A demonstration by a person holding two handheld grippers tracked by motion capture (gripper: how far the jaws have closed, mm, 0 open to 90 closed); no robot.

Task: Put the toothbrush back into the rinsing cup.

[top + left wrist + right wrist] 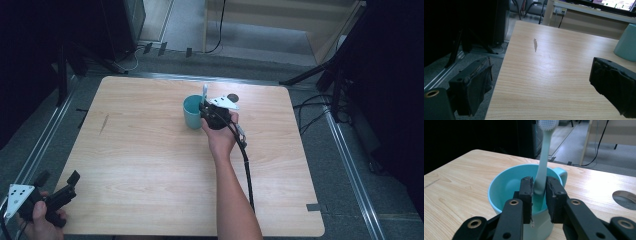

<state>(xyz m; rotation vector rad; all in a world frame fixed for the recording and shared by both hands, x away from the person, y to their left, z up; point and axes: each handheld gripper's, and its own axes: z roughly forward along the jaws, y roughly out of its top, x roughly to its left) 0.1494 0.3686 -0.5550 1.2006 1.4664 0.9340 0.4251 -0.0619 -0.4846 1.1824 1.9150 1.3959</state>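
Observation:
A teal mug [191, 111] [506, 185] stands upright on the wooden table [150, 165], a little behind its middle. A pale teal toothbrush [204, 91] [544, 152] stands in it, bristle head up. My right gripper [205, 107] [539, 185] reaches over the mug's near rim. Its two pads sit against the sides of the brush handle, shut on it. My left gripper [59, 178] [541, 65] is held at the table's near left corner, jaws wide open with nothing between them. The mug's edge [627, 42] appears at the far right of the left gripper view.
A dark streak [104, 124] [535, 45] marks the wood on the left half. A round hole [233, 96] [625, 198] lies just behind and right of the mug. Black stands and cables [320, 107] ring the table on the floor.

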